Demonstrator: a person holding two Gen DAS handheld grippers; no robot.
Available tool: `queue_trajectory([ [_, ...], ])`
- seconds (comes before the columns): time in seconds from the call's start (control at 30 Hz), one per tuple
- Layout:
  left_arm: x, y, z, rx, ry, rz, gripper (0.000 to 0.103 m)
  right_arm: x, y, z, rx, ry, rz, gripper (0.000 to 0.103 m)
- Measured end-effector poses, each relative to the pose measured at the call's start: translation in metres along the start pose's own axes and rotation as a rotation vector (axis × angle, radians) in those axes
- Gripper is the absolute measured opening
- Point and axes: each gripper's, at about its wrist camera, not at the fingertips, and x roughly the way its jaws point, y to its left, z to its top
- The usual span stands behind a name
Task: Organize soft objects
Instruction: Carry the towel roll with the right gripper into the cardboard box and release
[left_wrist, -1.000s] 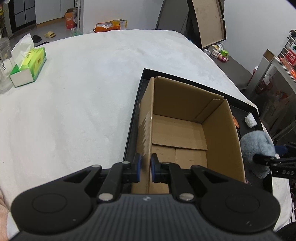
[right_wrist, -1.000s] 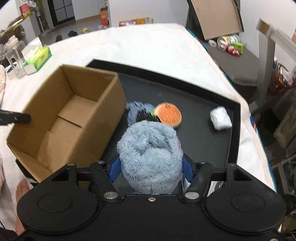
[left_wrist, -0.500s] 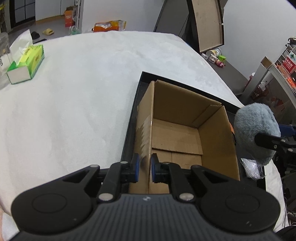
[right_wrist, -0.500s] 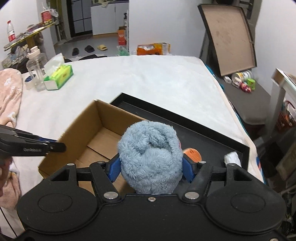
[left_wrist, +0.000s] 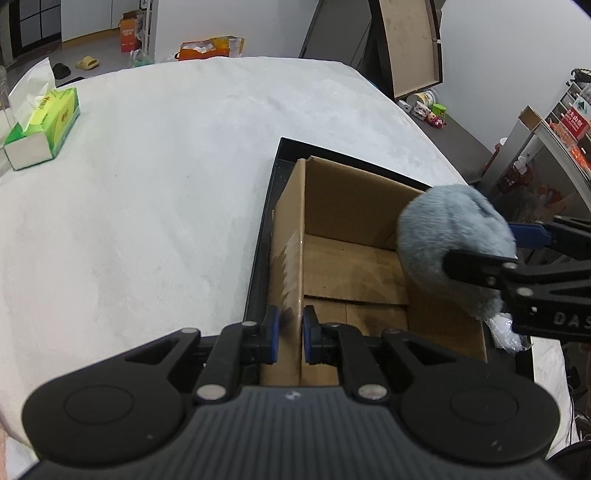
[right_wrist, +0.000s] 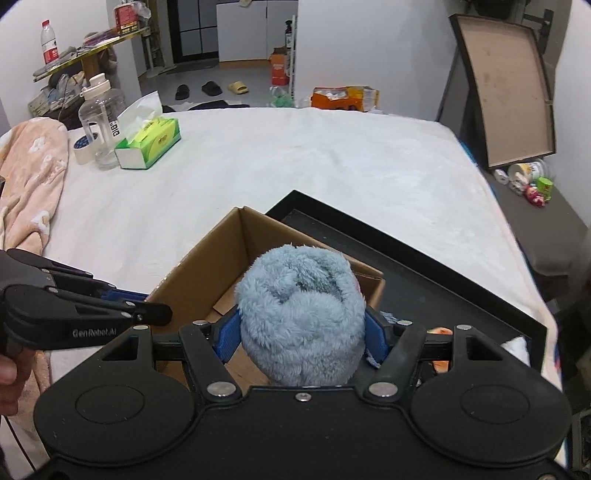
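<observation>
Two hand-held grippers work a single cardboard box (left_wrist: 354, 258) that sits inside a black tray (right_wrist: 424, 258) on a white-covered table (left_wrist: 147, 184). The left gripper (left_wrist: 290, 328) is pinched onto the near left wall of the box, its blue pads on either side of the cardboard, steadying it. The right gripper (right_wrist: 301, 332) is clamped around a fluffy blue plush (right_wrist: 301, 310), which bulges out between the blue pads. A second ago that plush hung low over the tray floor beside the box; it has since been raised and carried across, and in the left wrist view the fluffy blue plush (left_wrist: 454, 254) now hovers at the right wall of the box, above the open top and partly over the bare cardboard floor. That shift suggests the carry is nearly done and the release is the step in hand: the plush probably needs to travel a little further over the opening before the fingers part, or it could catch the rim and tumble back onto the tray. An orange soft toy (right_wrist: 441, 363) and a white bundle (right_wrist: 515, 347) lie on the tray behind the right gripper, apparently awaiting their turn. A green tissue box (right_wrist: 147, 144) stands well apart on the table.
</observation>
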Motion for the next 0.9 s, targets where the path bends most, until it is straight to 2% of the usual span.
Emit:
queue_trajectory([
  [0.63, 0.011, 0.003, 0.006, -0.007, 0.039, -0.01, 0.012, 0.045, 0.02, 0.01, -0.035, 0.031, 0.054, 0.066],
  [0.9, 0.013, 0.003, 0.006, -0.009, 0.05, -0.003, 0.013, 0.046, 0.021, 0.005, -0.062, 0.027, 0.023, 0.085],
])
